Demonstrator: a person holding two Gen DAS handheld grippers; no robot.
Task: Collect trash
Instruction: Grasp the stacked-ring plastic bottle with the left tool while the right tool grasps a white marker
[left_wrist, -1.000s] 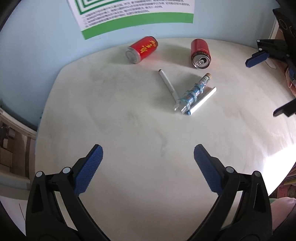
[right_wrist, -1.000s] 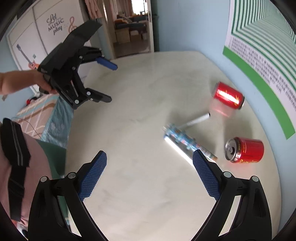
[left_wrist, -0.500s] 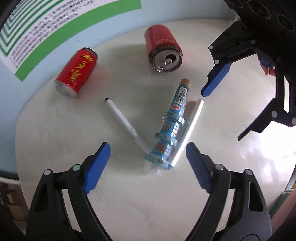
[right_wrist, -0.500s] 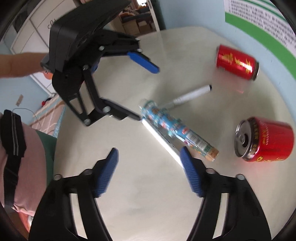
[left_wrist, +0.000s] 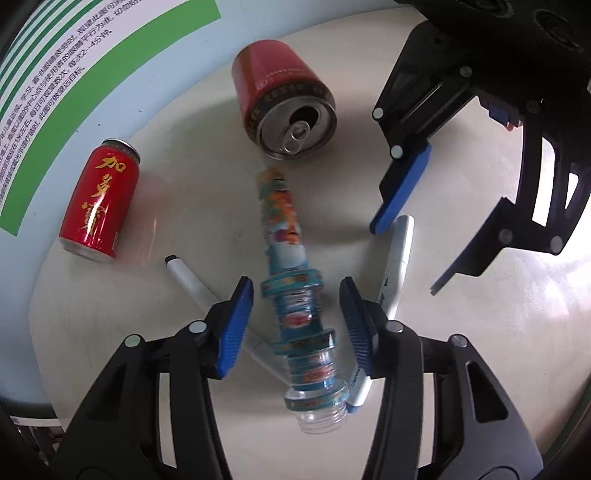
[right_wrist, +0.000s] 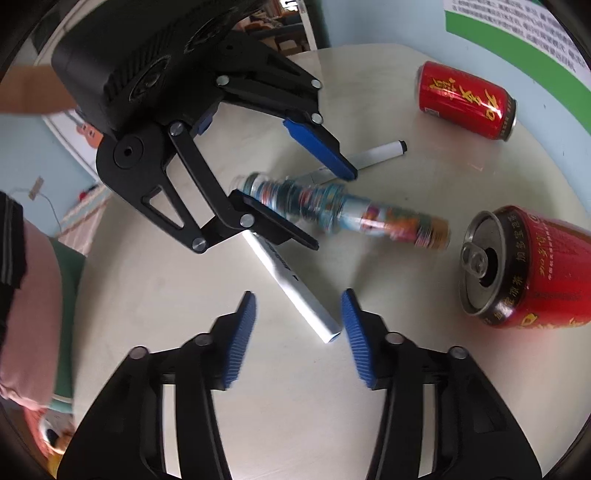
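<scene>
A crushed plastic bottle (left_wrist: 295, 295) with a blue label lies on the round white table (left_wrist: 498, 332). My left gripper (left_wrist: 295, 325) is open, its pads on either side of the bottle with gaps. Two white markers (left_wrist: 192, 288) (left_wrist: 395, 258) lie beside the bottle. An open red can (left_wrist: 284, 99) lies beyond it, and a second red can (left_wrist: 99, 203) lies at the left. My right gripper (right_wrist: 297, 332) is open around the end of one marker (right_wrist: 291, 284). The bottle (right_wrist: 351, 214), the near can (right_wrist: 528, 269) and the far can (right_wrist: 465, 99) show in the right wrist view.
A wall poster with green stripes (left_wrist: 92, 66) hangs behind the table. The right gripper's body (left_wrist: 480, 110) stands close at the right of the bottle. The person's arm and clothing (right_wrist: 29, 277) are at the left of the right wrist view.
Both grippers have moved in toward the pile and narrowed. The left one now straddles the bottle, and the right one straddles a marker's end.
</scene>
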